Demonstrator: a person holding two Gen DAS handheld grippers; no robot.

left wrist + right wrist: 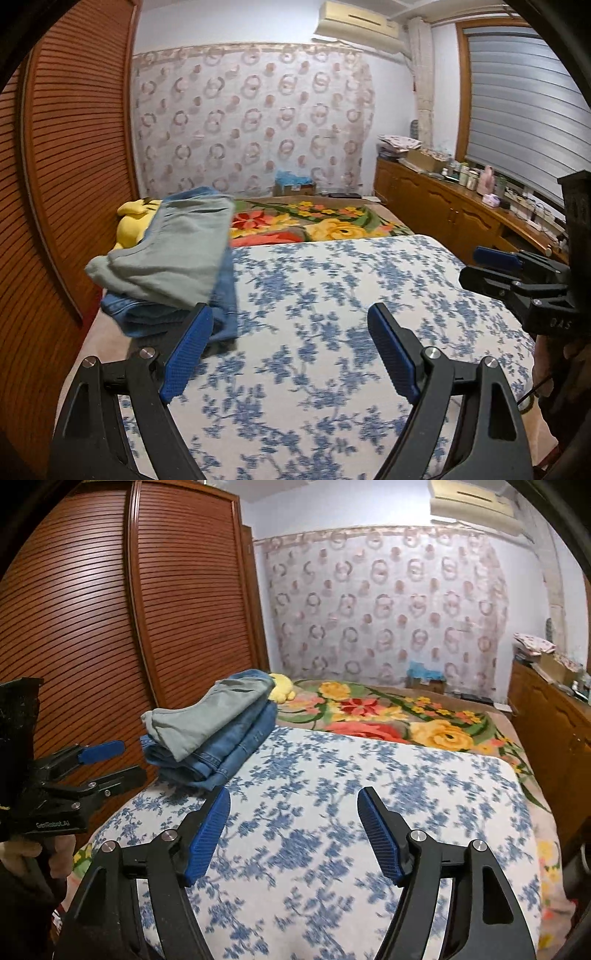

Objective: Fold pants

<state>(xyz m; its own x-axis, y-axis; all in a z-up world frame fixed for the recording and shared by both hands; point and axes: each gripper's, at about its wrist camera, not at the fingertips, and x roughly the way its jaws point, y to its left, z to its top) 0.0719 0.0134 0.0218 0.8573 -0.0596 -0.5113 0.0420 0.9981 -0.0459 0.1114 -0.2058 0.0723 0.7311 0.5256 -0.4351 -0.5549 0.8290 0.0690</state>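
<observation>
Folded grey-green pants (177, 251) lie on top of folded blue jeans (173, 317), stacked at the left edge of the bed; the stack also shows in the right wrist view, with the pants (207, 716) over the jeans (225, 749). My left gripper (291, 325) is open and empty, above the blue-flowered board (332, 332), just right of the stack. My right gripper (293, 808) is open and empty over the same board (332, 830). Each gripper shows in the other's view: the right (491, 266), the left (110, 760).
A yellow plush toy (133, 225) lies behind the stack. A floral blanket (325, 221) covers the far bed. A wooden louvred wardrobe (110, 627) stands at the left, a wooden cabinet (443, 210) with small items at the right.
</observation>
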